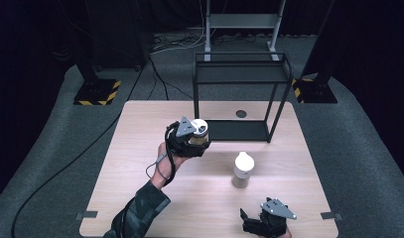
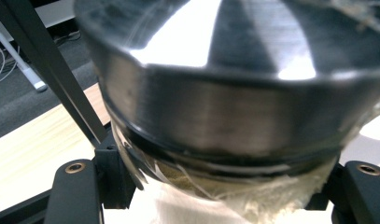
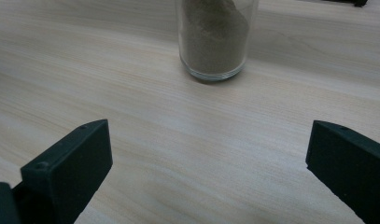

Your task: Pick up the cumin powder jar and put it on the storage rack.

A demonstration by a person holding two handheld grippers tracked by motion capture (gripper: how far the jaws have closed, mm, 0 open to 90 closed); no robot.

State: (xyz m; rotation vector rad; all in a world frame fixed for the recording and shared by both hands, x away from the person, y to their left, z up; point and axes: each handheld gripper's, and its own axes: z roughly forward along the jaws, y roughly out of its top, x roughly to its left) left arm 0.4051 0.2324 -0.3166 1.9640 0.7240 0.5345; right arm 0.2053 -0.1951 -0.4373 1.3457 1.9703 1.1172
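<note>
Over on the left, a person's sleeved forearm point(image 1: 140, 210) reaches up from the near edge of the pale wooden table point(image 1: 140, 129), and the left gripper point(image 1: 195, 140) is held up over the middle of the tabletop. Its jaws are pinched on a glass jar with a metal lid point(image 1: 199, 130); in the left gripper view that jar with its lid point(image 2: 234, 93) looms very close, the brushed metal cap tilted toward the camera and a tan, powdery fill showing through the glass below it, with a black jaw pressed against each side. A cable point(image 1: 162, 166) loops down from that gripper along the hand.

Just beyond it, at the far middle of the table, stands a black two-tier metal rack point(image 1: 241, 94), its lower shelf right behind the held jar.

Further right and nearer, a second jar with a white cap point(image 1: 242, 170) stands upright on the table, well apart from both grippers. In the right gripper view this glass jar point(image 3: 216, 39) shows a sandy powder inside.

At the near right edge sits the right gripper point(image 1: 254, 220), low over the table, its jaws spread wide with nothing between them, pointed toward that standing jar.
</note>
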